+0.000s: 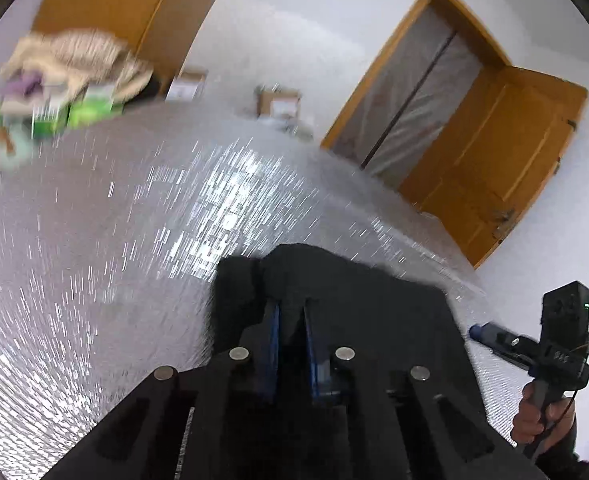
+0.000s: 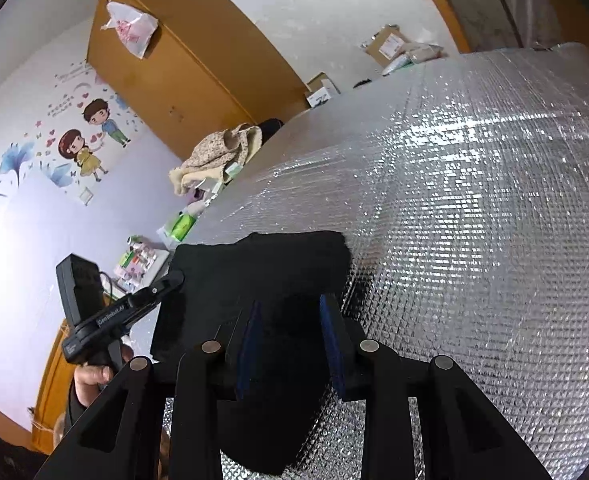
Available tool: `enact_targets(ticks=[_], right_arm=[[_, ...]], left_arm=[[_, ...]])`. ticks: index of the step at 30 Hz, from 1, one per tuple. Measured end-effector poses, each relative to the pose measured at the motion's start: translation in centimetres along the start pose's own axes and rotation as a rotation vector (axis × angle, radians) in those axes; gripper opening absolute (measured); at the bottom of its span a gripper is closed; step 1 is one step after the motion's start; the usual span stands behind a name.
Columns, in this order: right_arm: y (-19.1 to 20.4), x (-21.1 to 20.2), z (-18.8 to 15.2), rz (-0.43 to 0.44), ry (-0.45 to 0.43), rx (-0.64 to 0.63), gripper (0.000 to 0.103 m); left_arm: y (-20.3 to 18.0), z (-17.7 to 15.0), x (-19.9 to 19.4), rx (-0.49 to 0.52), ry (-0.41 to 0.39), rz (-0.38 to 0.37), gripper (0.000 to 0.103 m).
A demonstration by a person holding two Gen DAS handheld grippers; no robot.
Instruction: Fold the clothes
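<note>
A black garment (image 1: 374, 300) (image 2: 254, 264), bunched into thick layers, is held over the silver quilted mat (image 1: 134, 240) (image 2: 474, 240). In the left wrist view my left gripper (image 1: 292, 304) is shut on one end of it, and only a narrow strip of cloth shows between the blue pads. My right gripper (image 2: 290, 304) has cloth filling the wider gap between its pads, and a flap hangs below it. Each view shows the other gripper at the garment's far edge: the right gripper (image 1: 474, 330) and the left gripper (image 2: 178, 276), each in a person's hand.
The mat covers a wide bed-like surface. Along its far edge lie a heap of beige clothing (image 1: 74, 56) (image 2: 222, 152) and green packets (image 1: 90, 114). Cardboard boxes (image 1: 278, 104) stand by the wall. An open wooden door (image 1: 494, 140) and a wardrobe (image 2: 182, 60) stand beyond.
</note>
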State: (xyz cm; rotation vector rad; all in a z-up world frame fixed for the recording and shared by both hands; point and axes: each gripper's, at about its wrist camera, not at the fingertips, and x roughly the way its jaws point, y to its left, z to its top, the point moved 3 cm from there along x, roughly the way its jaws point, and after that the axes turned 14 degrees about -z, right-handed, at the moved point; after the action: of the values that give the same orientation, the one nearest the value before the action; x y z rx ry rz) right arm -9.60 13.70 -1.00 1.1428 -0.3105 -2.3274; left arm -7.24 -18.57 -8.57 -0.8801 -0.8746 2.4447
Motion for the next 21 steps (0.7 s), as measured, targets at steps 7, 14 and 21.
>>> enact_targets(ticks=[7,14,21], right_arm=[[1.6,1.4,1.2,-0.035,-0.012,-0.054,0.013],[1.6,7.3,2.4,-0.111,0.056,-0.080,0.003],[0.6,6.2,2.5,-0.058,0.040,-0.003,0.006]], left_arm=[[1.3,0.0,0.0,-0.054,-0.019,-0.042,0.014],[2.0,-0.1,-0.2,-0.067,-0.032,-0.065,0.015],[1.7,-0.4,-1.0,-0.047,-0.045,-0.060,0.015]])
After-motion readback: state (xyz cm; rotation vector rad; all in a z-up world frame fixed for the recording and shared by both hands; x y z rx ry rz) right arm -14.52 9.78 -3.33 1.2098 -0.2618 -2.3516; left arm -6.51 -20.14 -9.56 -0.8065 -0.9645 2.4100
